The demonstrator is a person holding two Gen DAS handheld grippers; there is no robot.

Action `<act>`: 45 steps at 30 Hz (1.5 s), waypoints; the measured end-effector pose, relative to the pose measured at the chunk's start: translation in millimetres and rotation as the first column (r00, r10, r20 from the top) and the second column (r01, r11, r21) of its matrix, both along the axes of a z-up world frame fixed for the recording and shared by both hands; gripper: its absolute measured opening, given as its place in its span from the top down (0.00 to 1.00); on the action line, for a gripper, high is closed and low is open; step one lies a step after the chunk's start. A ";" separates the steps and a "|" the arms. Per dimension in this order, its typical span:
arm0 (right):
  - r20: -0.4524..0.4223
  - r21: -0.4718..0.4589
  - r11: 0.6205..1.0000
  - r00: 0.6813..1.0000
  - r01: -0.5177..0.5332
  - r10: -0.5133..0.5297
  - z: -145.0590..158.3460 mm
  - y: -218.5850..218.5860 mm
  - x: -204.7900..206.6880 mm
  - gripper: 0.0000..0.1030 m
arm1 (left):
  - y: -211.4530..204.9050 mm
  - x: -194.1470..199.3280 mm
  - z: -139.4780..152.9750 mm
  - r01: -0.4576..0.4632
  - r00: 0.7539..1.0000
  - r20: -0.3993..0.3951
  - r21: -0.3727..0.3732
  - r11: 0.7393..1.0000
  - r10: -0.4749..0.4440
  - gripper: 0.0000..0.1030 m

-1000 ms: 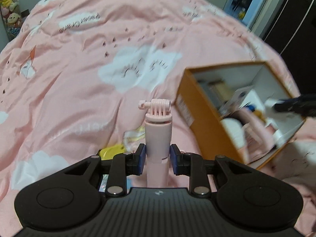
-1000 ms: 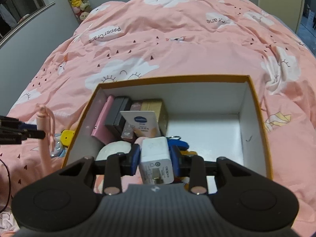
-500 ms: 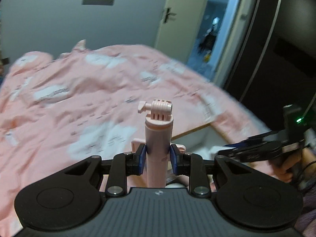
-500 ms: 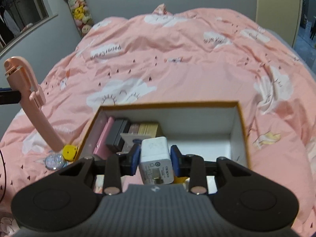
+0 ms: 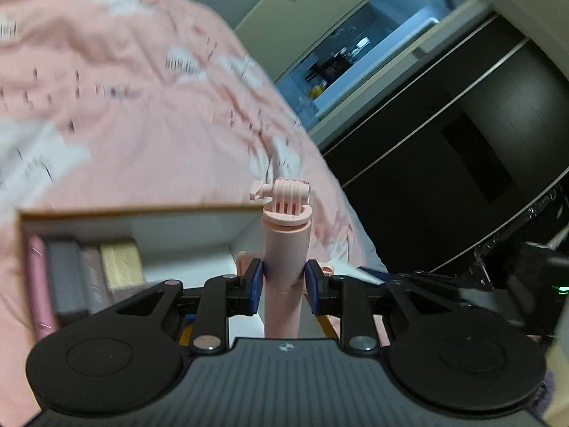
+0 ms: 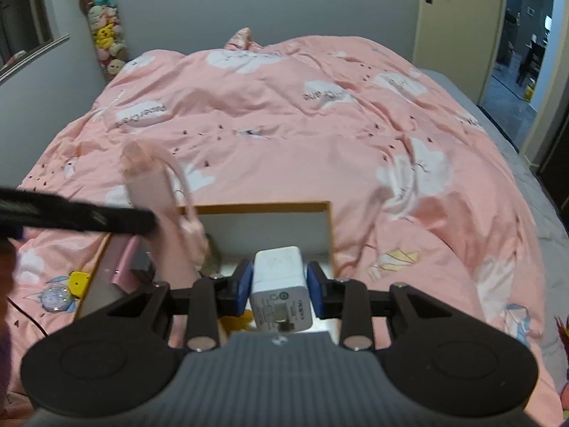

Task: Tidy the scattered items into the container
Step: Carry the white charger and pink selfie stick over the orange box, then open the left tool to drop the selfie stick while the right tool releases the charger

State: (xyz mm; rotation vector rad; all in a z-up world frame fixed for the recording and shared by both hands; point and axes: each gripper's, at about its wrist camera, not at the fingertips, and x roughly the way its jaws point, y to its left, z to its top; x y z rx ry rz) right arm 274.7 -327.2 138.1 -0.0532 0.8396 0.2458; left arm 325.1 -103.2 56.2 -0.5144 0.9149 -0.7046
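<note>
Left to right, right wrist view: two strays on the pink duvet (image 6: 320,149), a yellow charm (image 6: 79,282) and a clear glittery disc (image 6: 55,298), both just outside the left wall of the orange-rimmed box (image 6: 330,235); both still need collecting.

Left gripper (image 5: 283,283): jaws partly closed, blue pads clamped on the shaft of a pink selfie stick (image 5: 284,256); mount head points up and away; in the right wrist view the stick (image 6: 156,206) hangs over the box's left side, above the items packed there; motion-blurred, so whether it touches the contents I cannot tell.

Box contents, left wrist view: flat cases stand on edge along the left wall, among them a pink case (image 5: 39,284) and a gold box (image 5: 121,261); white floor to the right of them looks bare.

Right gripper (image 6: 279,286): jaws part-way in, pads pressing both sides of a white charger (image 6: 281,293); held above the box's near right area; not down in it yet.

Step, as I judge it: both hands loaded and over the box, placing phase.

Next: lower the stick, tilt it flat so it lies along the free floor rather than on the cases, release; same for the charger on the right; keep the two grippers apart; then go back for the charm and disc.
</note>
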 end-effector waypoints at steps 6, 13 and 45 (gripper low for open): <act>-0.014 -0.008 0.999 0.999 0.045 -0.045 -8.5 -21.1 11.5 0.66 | -35.1 27.7 -51.2 -0.011 0.990 -0.140 -0.012 1.000 0.009 0.72; -0.038 -0.013 0.999 0.998 0.045 -0.045 -26.4 -29.7 23.5 0.66 | -55.1 42.6 -89.6 -0.030 0.963 -0.265 0.047 0.998 0.041 0.72; -0.079 -0.065 0.988 0.987 -0.143 0.138 -63.2 36.5 62.7 0.66 | -14.1 29.4 -38.8 -0.068 0.992 -0.086 0.272 0.960 0.095 0.89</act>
